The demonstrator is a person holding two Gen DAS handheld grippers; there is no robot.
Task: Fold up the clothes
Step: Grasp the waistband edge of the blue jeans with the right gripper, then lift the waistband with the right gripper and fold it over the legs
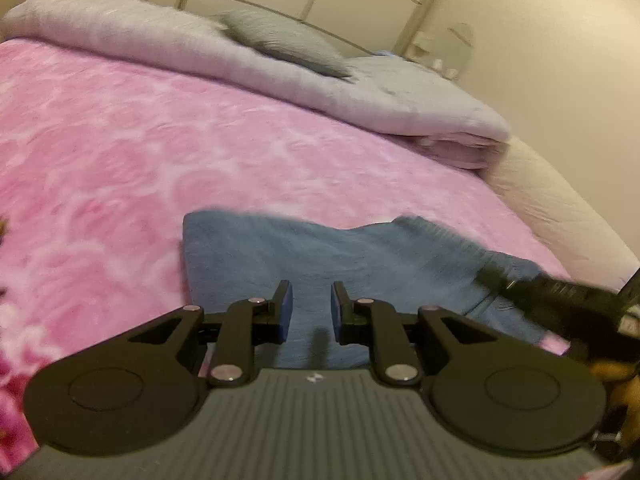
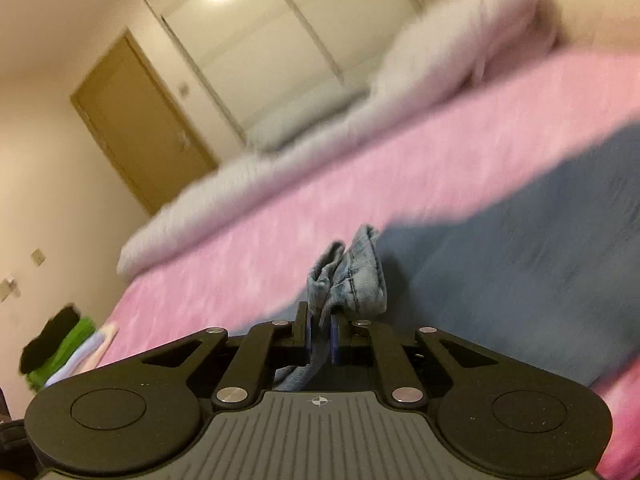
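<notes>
A blue denim garment (image 1: 360, 256) lies flat on the pink blanket (image 1: 140, 140). My left gripper (image 1: 312, 306) hovers over its near part. Its blue pads stand apart with nothing pinched between them, only cloth lying below. In the right wrist view my right gripper (image 2: 320, 330) is shut on a bunched fold of the denim (image 2: 356, 276), which sticks up past the pads and hangs down behind them. The remaining denim (image 2: 520, 260) spreads to the right. From the left wrist view, the right gripper (image 1: 490, 276) is a blurred black shape at the garment's right edge.
A rolled grey duvet (image 1: 160, 40) and a grey pillow (image 1: 280, 40) lie along the far side of the bed. A stack of folded clothes, green and black on top (image 2: 68, 344), sits at the bed's left end. A brown door (image 2: 140, 128) and white wardrobe stand behind.
</notes>
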